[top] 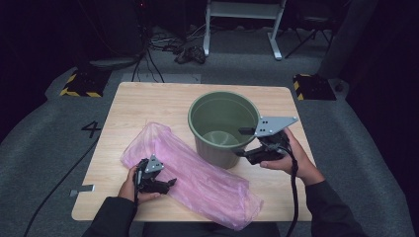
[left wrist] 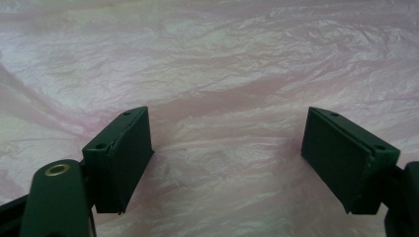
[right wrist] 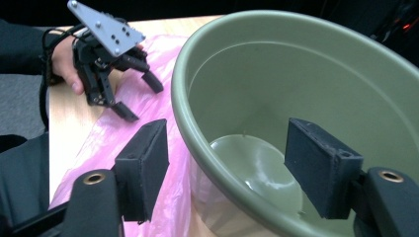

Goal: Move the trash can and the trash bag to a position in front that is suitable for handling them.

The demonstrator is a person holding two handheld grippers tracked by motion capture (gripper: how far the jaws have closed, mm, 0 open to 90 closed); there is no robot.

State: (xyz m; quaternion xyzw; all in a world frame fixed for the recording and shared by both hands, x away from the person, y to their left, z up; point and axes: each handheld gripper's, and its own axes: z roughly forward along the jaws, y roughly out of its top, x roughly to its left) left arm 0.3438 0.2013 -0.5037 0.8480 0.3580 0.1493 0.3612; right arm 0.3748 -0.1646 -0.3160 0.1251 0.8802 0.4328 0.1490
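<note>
R gripper (right wrist: 227, 168) astride bucket rim (right wrist: 207, 143)

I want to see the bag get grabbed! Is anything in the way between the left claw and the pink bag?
No. The left gripper hangs open right over the pink bag, with bare crinkled plastic between its jaws. The green bucket stands apart, at the right gripper.

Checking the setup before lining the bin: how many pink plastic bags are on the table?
1. The crumpled pink plastic bag lies flat on the wooden table, left of the green plastic bucket; the bucket appears empty.
</note>
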